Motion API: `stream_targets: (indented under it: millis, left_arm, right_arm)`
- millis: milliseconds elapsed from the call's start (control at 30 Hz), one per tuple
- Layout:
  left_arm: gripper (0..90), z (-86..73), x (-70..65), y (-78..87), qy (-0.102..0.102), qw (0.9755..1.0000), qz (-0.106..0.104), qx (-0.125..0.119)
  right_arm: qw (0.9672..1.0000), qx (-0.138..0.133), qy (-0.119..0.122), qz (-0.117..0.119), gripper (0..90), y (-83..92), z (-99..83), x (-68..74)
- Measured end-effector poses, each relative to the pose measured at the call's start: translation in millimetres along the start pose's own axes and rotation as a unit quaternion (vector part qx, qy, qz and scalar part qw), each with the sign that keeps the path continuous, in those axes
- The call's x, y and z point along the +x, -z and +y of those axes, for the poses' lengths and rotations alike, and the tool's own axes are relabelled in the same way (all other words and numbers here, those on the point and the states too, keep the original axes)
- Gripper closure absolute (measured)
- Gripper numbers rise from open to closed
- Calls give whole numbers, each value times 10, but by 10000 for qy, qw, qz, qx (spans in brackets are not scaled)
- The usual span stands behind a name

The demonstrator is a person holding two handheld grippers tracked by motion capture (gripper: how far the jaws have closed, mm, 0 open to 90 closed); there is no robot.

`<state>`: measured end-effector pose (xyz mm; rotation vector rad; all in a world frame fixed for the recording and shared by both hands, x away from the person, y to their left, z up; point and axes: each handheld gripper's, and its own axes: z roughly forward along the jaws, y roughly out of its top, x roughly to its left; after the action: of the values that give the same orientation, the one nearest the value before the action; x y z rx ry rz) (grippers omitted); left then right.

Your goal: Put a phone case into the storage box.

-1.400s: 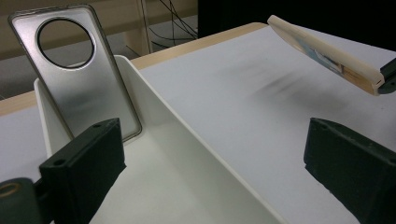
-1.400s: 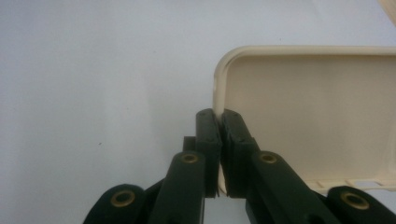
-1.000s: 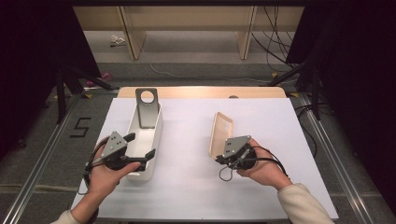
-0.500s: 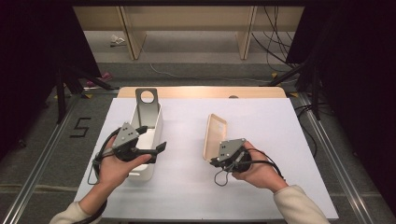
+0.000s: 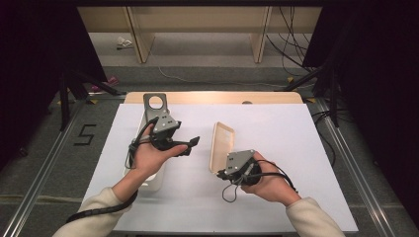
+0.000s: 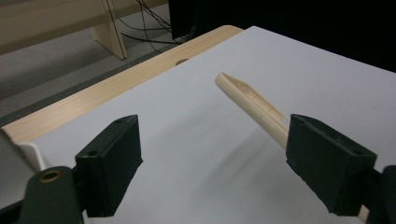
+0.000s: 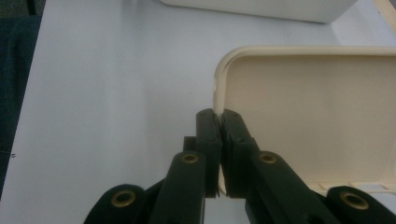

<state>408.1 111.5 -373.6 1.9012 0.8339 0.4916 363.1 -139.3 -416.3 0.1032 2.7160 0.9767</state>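
Note:
A beige plastic lid (image 5: 222, 143) stands tilted on its long edge at the middle of the white table (image 5: 276, 138). My right gripper (image 5: 221, 174) is shut on the lid's near rim; in the right gripper view the two jaws (image 7: 219, 122) pinch the thin rim of the lid (image 7: 317, 107). My left gripper (image 5: 190, 144) hovers just left of the lid, pointing at it. Its jaws (image 6: 215, 168) stand apart and have just been closing, with nothing between them. Beyond them the lid (image 6: 252, 105) shows edge-on.
A long white container (image 5: 148, 180) lies at the table's left under my left forearm, with a grey metal plate (image 5: 155, 103) with a round hole at its far end. The wooden tabletop edge (image 5: 212, 97) runs along the back. Black stands and cables flank the table.
My left gripper has lifted off the white container and swung right toward the lid. The right gripper keeps its hold on the lid and has barely moved.

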Motion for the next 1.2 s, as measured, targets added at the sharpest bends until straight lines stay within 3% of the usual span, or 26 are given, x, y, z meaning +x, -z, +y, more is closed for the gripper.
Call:
stream_targets:
  millis: [200,400,600,700,800,900,967,1100,1200]
  left_arm:
    - [219,92,-23,-232,61,9996,-79,245]
    - [277,172,-27,-432,376,9982,-95,456]
    - [352,227,-39,-570,496,9966,-91,655]
    - [383,230,-46,-624,591,9951,-70,791]
    - [413,220,-63,-667,670,9933,-182,920]
    - [470,211,-62,-699,905,9904,-264,1007]
    - [510,204,-62,-718,923,9895,-289,1072]
    - [609,200,-69,-728,921,9894,-265,1086]
    - [648,202,-83,-718,1075,9884,-311,1027]
  right_arm:
    - [10000,-14,46,27,873,-17,36,30]
    - [9999,-34,106,52,872,-28,64,52]
    - [9999,-38,149,38,872,-34,85,73]
    - [9999,-42,158,36,872,-31,96,80]
    - [9998,-55,186,23,873,-29,103,83]
    - [9997,-50,222,36,872,-31,107,86]
    - [9997,-60,232,22,872,-34,109,88]
    - [9996,-43,266,34,872,-36,114,96]
    - [9996,-20,280,46,872,-48,114,103]
